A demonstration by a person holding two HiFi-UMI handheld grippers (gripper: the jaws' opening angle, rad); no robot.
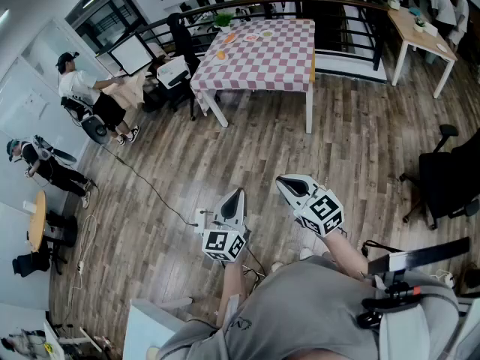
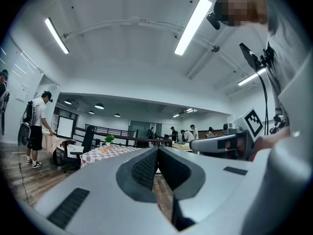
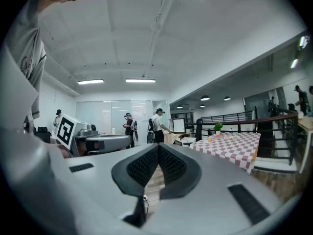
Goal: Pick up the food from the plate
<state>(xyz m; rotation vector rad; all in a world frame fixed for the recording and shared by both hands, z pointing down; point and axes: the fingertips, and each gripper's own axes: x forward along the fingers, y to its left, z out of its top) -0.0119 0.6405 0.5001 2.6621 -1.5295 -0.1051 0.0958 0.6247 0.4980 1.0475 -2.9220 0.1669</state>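
Observation:
A table with a red-and-white checked cloth (image 1: 262, 55) stands far ahead across the wooden floor. On it lie plates with orange food (image 1: 229, 39) at its far left end. The same table (image 2: 105, 153) shows small in the left gripper view, and as the checked table (image 3: 234, 146) in the right gripper view. My left gripper (image 1: 235, 199) is held low near my body, jaws shut with nothing between them. My right gripper (image 1: 289, 186) is beside it, jaws also shut and empty. Both are well short of the table.
A person (image 1: 94, 96) bends over a desk at the left, another person (image 1: 45, 163) stands nearer the wall. Black office chairs (image 1: 450, 178) are at the right. A cable (image 1: 150, 190) runs across the floor. A railing (image 1: 352, 21) lies behind the table.

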